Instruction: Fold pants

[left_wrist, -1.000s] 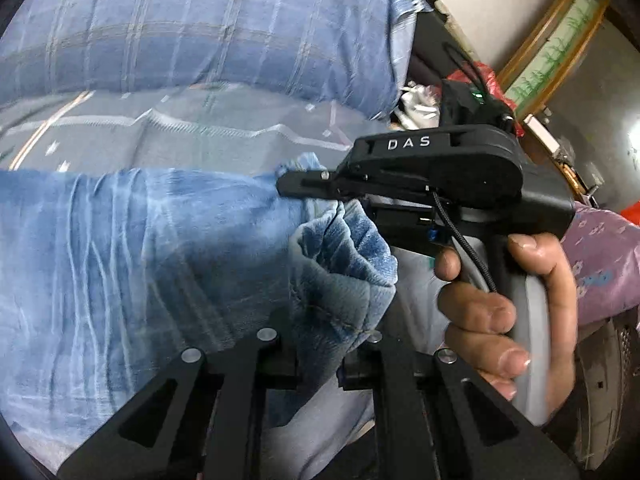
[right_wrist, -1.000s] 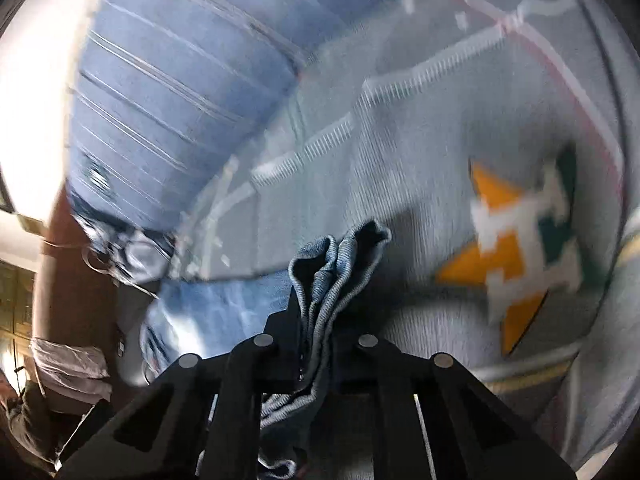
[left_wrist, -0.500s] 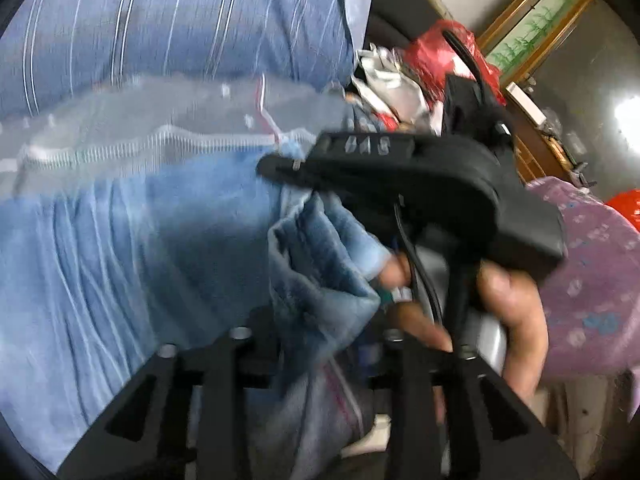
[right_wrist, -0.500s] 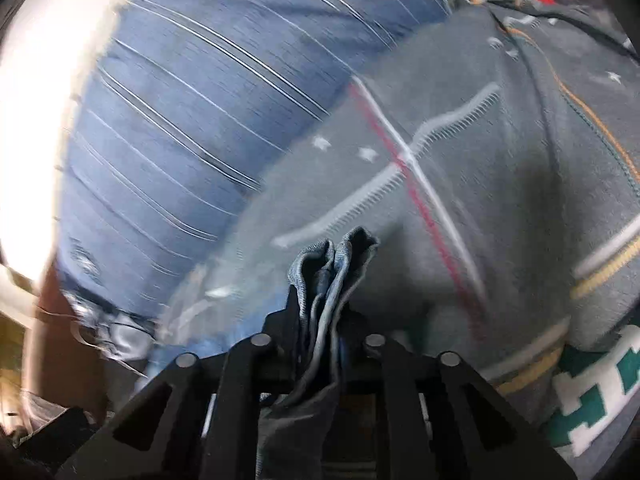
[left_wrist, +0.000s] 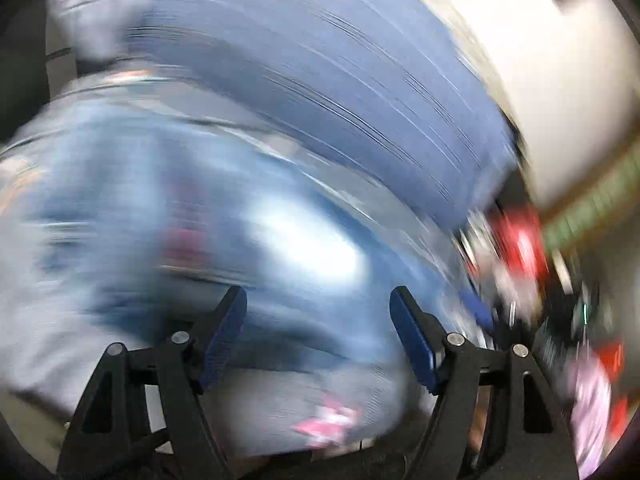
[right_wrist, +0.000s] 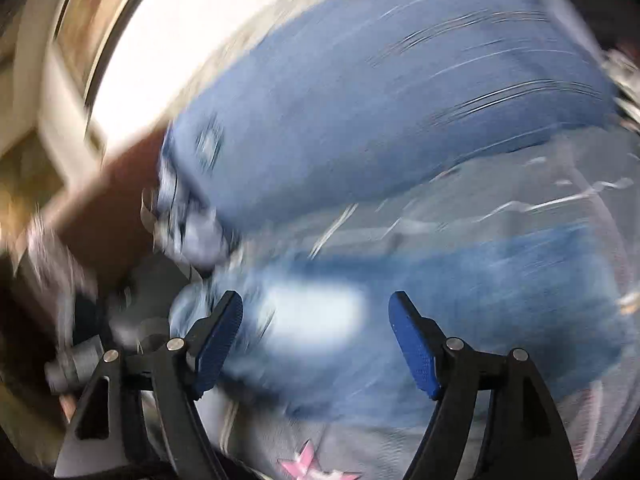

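Both views are heavily blurred by motion. The light blue denim pants [left_wrist: 192, 208] lie on the grey patterned bed cover [left_wrist: 304, 408] in front of my left gripper [left_wrist: 318, 324], which is open and empty, its blue pads spread wide. In the right wrist view the pants [right_wrist: 480, 300] lie beyond my right gripper [right_wrist: 316, 328], which is open and empty too. Neither gripper touches the denim as far as I can tell.
A blue striped pillow or quilt [left_wrist: 320, 92] lies behind the pants and also shows in the right wrist view [right_wrist: 380, 100]. Red and white clutter [left_wrist: 520, 248] sits at the right. A brown headboard [right_wrist: 104, 208] and pale wall [right_wrist: 160, 40] are to the left.
Both grippers were shut on the denim hem and are now open and empty. The pants have dropped onto the bed. Both cameras are swinging fast.
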Demonstrator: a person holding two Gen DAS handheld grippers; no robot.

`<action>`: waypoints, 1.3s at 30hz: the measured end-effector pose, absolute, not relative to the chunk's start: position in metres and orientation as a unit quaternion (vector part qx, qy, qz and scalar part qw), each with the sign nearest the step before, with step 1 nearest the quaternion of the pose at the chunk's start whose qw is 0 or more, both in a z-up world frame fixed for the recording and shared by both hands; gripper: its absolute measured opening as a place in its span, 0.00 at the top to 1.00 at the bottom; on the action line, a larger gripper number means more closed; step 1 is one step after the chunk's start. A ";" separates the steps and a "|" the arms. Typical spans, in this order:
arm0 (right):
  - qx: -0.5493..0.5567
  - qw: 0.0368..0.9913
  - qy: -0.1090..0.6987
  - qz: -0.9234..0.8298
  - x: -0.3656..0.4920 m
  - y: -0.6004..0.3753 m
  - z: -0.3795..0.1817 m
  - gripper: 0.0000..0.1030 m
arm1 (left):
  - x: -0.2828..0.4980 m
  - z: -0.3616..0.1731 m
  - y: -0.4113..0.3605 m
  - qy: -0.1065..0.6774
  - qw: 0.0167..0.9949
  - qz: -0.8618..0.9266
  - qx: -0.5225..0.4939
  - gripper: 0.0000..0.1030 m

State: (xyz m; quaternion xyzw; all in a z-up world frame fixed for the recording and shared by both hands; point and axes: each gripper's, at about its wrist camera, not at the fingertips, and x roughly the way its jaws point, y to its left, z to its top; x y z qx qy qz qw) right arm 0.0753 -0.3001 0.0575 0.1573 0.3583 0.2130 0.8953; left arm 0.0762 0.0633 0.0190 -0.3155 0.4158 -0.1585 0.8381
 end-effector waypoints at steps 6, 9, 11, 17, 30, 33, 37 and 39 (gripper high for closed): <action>0.017 0.872 0.418 0.255 0.087 -0.188 0.021 0.24 | 0.076 -0.012 0.131 0.424 0.816 -0.099 -0.380 0.29; -0.042 0.861 0.432 0.266 0.078 -0.150 0.000 0.23 | 0.082 -0.028 0.133 0.438 0.784 -0.126 -0.422 0.29; -0.058 0.859 0.429 0.271 0.078 -0.136 -0.009 0.23 | 0.085 -0.032 0.134 0.452 0.769 -0.133 -0.433 0.29; -0.112 0.852 0.442 0.257 0.079 -0.116 -0.028 0.55 | 0.089 -0.031 0.126 0.466 0.771 -0.128 -0.415 0.32; -0.050 0.876 0.372 0.304 0.069 -0.137 0.012 0.90 | 0.085 -0.005 0.130 0.397 0.792 -0.137 -0.443 0.91; -0.028 0.874 0.367 0.319 0.052 -0.151 0.020 0.90 | 0.061 0.012 0.124 0.375 0.824 -0.140 -0.401 0.91; -0.055 0.837 0.456 0.298 0.063 -0.131 -0.022 0.82 | 0.076 -0.043 0.128 0.477 0.775 -0.057 -0.411 0.91; -0.075 0.825 0.484 0.284 0.068 -0.118 -0.039 0.79 | 0.078 -0.058 0.137 0.491 0.744 -0.067 -0.449 0.89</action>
